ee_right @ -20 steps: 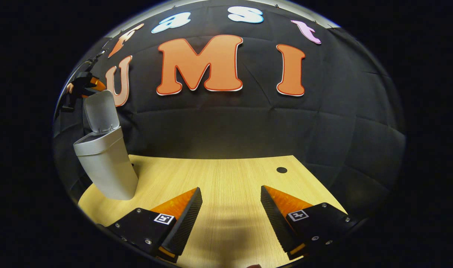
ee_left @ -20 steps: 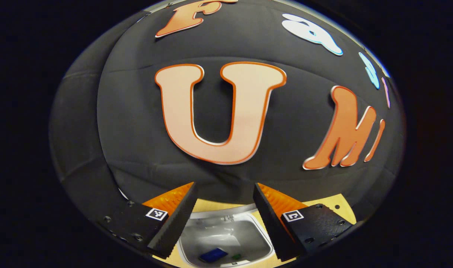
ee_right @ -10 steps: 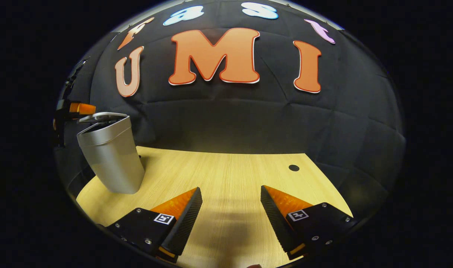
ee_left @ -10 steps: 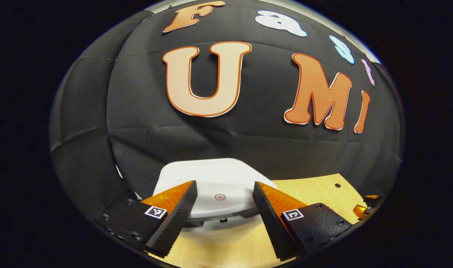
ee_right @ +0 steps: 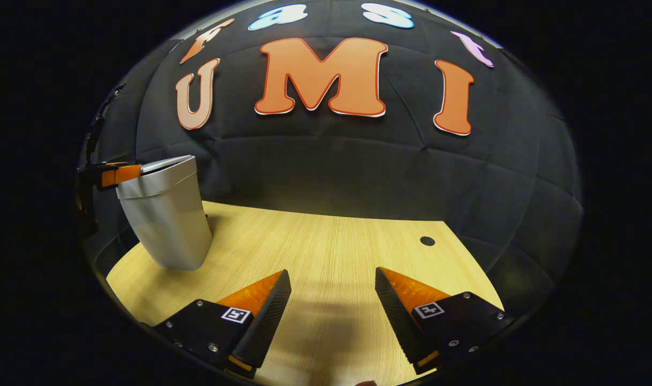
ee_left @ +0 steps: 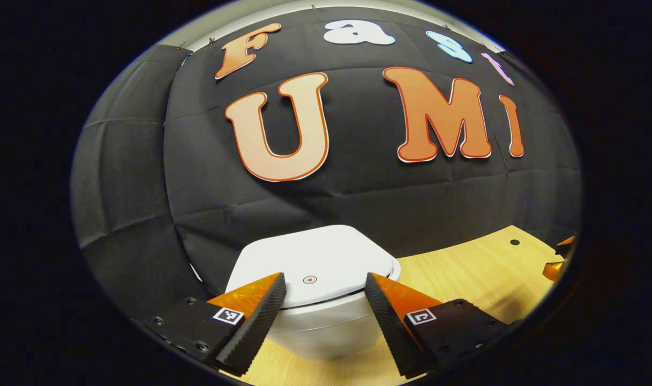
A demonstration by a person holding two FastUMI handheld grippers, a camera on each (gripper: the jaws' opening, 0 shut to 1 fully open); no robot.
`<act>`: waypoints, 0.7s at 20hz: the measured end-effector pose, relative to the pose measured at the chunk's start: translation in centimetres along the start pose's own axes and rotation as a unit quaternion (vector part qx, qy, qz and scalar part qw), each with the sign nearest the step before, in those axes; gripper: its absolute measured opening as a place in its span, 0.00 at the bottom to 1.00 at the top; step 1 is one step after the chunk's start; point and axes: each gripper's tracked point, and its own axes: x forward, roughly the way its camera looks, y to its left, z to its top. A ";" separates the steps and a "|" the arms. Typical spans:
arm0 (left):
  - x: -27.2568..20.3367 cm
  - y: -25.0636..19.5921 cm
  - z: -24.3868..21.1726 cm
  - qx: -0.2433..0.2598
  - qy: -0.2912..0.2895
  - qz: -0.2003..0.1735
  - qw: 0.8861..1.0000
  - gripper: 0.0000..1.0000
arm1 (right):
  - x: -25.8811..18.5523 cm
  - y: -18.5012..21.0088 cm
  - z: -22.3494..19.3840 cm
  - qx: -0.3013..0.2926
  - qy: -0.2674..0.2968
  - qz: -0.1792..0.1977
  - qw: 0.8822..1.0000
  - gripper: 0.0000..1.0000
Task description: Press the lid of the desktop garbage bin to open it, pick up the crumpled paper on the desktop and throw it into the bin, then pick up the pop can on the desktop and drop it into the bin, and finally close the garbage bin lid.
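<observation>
Bin (ee_left: 326,321) stands at the bench's (ee_right: 331,257) left rear corner, close to the black cloth wall; lid (ee_left: 315,268) down flat on the rim. Left gripper (ee_left: 324,292) hovers at the lid's front edge, jaws spread, holding nothing. Right gripper (ee_right: 332,292) sits low over bare bench, well apart from the bin, jaws spread and empty.

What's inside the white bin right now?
You can't see inside. The lid lies shut over the bin, so anything in it is covered. The left claw is open above the lid.
</observation>
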 end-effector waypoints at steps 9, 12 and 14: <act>-0.1 1.3 1.4 -0.068 -0.002 -0.002 0.998 0.96 | -0.4 0.5 0.1 -0.011 0.000 0.005 1.000 0.95; 1.2 1.7 1.5 -0.080 0.010 0.016 0.997 0.96 | -0.3 0.3 0.1 -0.011 0.004 0.005 1.000 0.95; 1.3 1.6 1.1 -0.072 0.020 0.022 0.997 0.96 | -0.4 0.2 0.4 -0.010 -0.001 0.004 1.000 0.95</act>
